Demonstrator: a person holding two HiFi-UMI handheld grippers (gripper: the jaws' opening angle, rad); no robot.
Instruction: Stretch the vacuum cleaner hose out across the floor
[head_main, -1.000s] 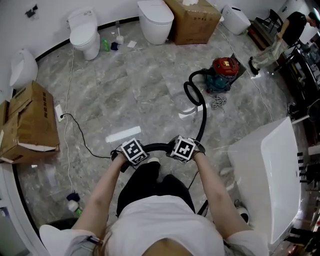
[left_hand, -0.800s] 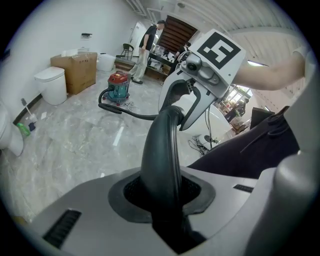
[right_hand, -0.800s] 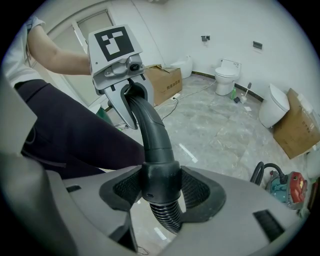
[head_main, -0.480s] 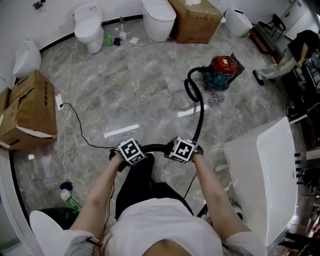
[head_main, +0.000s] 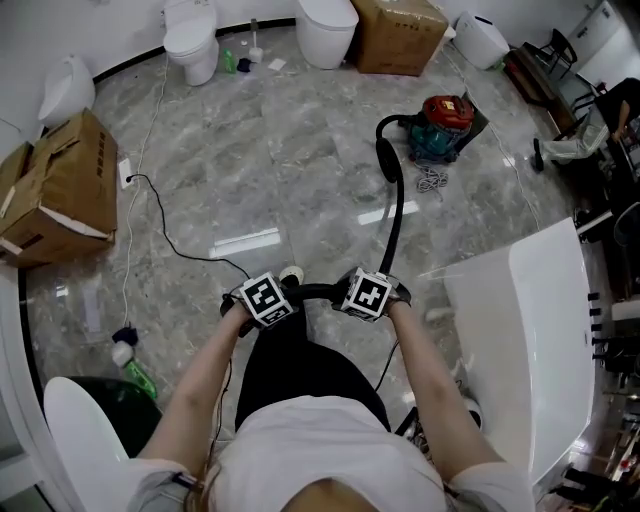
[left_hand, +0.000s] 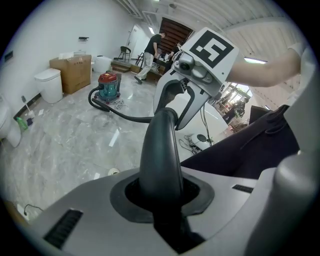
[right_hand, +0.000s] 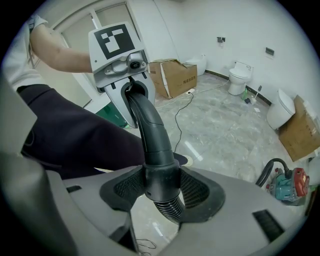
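**tilefan:** Hose (head_main: 397, 215) status, anyone? Where is it sitting right now?

**mopguy:** It comes off the red and teal vacuum cleaner (head_main: 447, 125) at the far side of the grey marble floor (head_main: 280, 170). It makes one small loop just beside the canister, then runs pretty much straight toward the person. The near end is up off the floor, held in front of the person's legs.

**tilefan:** And the grippers?

**mopguy:** Both are on it. The right gripper (right_hand: 162, 187) has its jaws clamped on the thick collar where the ribbed part meets the smooth curved tube (head_main: 318, 292). The left gripper (left_hand: 160, 192) pinches the free end of that same tube. Its jaws have just squeezed in a touch tighter with the tube between them. From the head view the two sit side by side, close together, with the tube arching between them.

**tilefan:** Anything lying around it?

**mopguy:** A thin black cord (head_main: 165, 225) snakes over the floor to the left, well apart from the hose. A cardboard box (head_main: 62, 190) sits further left and a toilet (head_main: 190, 40) stands by the far wall. A big white tub (head_main: 530, 330) is just to the person's right.
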